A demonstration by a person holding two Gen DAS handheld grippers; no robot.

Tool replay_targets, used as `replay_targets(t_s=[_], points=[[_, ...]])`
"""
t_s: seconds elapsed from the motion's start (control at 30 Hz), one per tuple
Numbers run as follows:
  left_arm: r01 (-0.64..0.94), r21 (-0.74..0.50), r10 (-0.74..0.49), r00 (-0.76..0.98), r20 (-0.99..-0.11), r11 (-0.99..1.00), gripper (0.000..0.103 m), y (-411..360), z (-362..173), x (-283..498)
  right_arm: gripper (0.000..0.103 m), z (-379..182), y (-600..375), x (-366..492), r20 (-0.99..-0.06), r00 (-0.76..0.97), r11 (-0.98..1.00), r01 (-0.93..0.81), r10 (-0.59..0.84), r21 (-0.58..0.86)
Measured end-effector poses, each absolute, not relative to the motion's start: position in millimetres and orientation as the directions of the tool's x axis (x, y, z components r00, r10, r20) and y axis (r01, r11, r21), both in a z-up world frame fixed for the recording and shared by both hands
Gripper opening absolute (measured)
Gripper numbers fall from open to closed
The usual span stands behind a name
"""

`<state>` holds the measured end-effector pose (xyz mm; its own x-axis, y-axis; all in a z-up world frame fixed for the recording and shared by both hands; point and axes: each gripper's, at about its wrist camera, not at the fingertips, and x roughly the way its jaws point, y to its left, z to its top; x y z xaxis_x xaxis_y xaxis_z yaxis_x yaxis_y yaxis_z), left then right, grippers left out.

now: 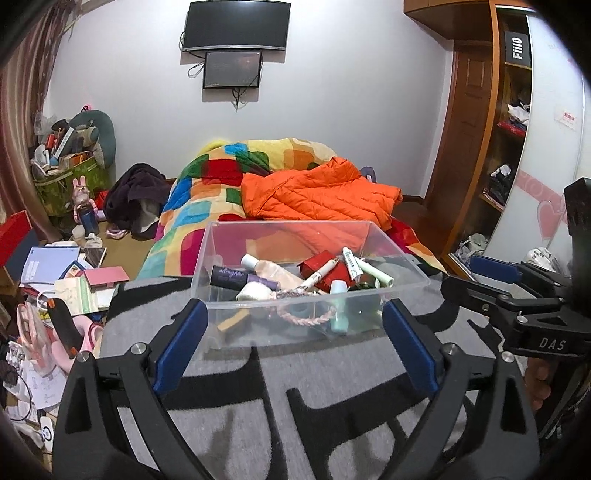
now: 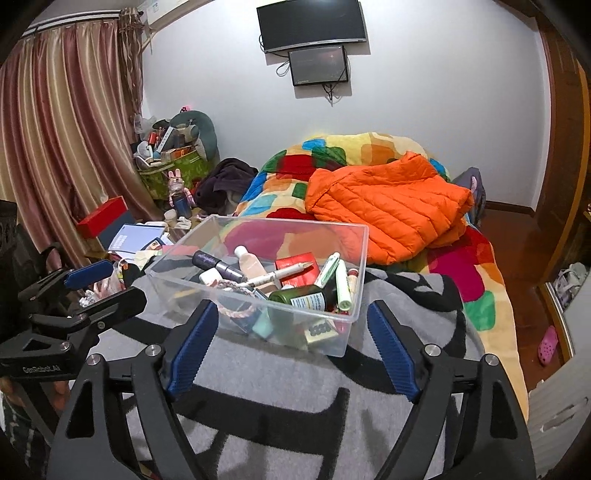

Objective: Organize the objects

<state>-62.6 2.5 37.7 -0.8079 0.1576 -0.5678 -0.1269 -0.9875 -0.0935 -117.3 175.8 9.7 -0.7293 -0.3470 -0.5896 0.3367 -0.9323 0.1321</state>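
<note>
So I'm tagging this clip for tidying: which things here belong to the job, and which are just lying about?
Job:
clear box
purple tube
white pen
green bottle
braided cord

Lying about:
orange jacket
quilt
grey blanket
screens
floor clutter
pink clog

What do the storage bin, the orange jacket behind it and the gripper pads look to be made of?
Storage bin: clear, glossy, rigid plastic; the contents show through its walls. Orange jacket: smooth synthetic shell, probably nylon, quilted in puffy channels. Left gripper pads: blue, matte, ribbed, likely rubber or soft plastic; the right gripper looks the same.
</note>
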Motion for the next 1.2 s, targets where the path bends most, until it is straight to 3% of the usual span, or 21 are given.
replay_targets(t_s=[1.2], points=[[-0.137, -0.105, 0.172, -0.786, -0.594, -0.985, 0.097, 6, 22, -61, 0.08, -4, 175, -112, -0.615, -0.71, -0.933, 0.333, -0.343, 0.136]])
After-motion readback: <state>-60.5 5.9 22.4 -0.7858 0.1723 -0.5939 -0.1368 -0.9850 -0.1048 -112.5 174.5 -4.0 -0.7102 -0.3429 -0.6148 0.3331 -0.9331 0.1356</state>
